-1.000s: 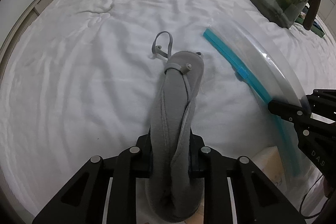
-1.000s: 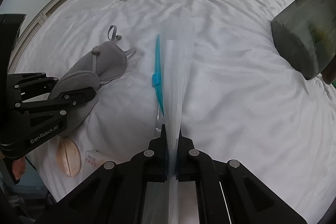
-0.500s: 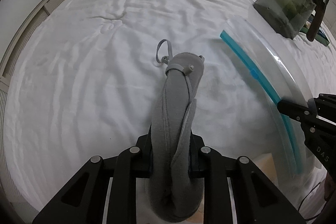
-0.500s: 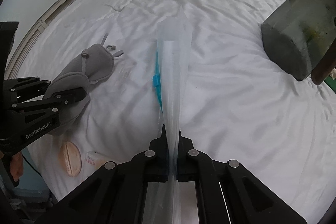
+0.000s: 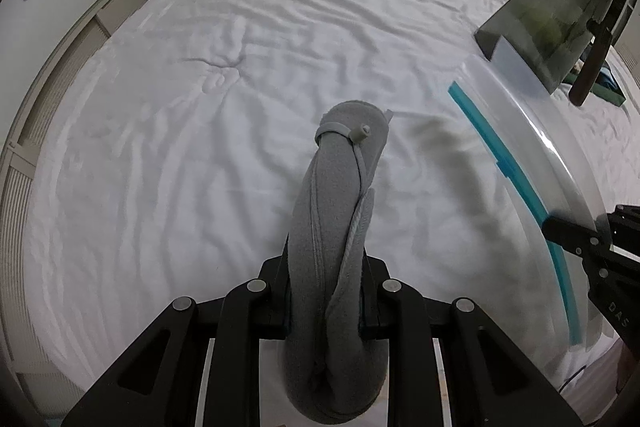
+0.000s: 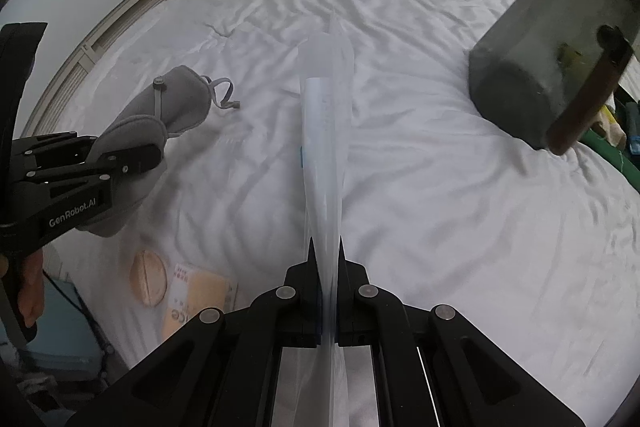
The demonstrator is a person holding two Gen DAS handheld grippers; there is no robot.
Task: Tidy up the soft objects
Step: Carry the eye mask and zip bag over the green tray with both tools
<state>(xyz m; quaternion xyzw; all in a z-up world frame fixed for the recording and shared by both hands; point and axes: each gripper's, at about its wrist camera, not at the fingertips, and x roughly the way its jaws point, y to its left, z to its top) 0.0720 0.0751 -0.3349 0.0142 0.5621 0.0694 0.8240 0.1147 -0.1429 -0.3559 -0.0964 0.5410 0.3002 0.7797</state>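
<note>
White rumpled bed (image 5: pixel 248 75) fills the view. Left gripper (image 5: pixel 324 301) clenched on grey eye mask (image 5: pixel 336 195), held above the bed, left of clear zip bag (image 5: pixel 560 163). Right gripper (image 6: pixel 325 259) pinches bag edge. Judgement: spread the bag mouth before feeding the mask in

A grey fleece eye mask (image 5: pixel 340 227) hangs folded lengthwise above the white bed, its far end drooping, with a thin elastic strap and small toggle across it. Just beside it, a clear zip bag (image 5: pixel 560 187) is held up edge-on — its blue-green slider strip runs along one side.
</note>
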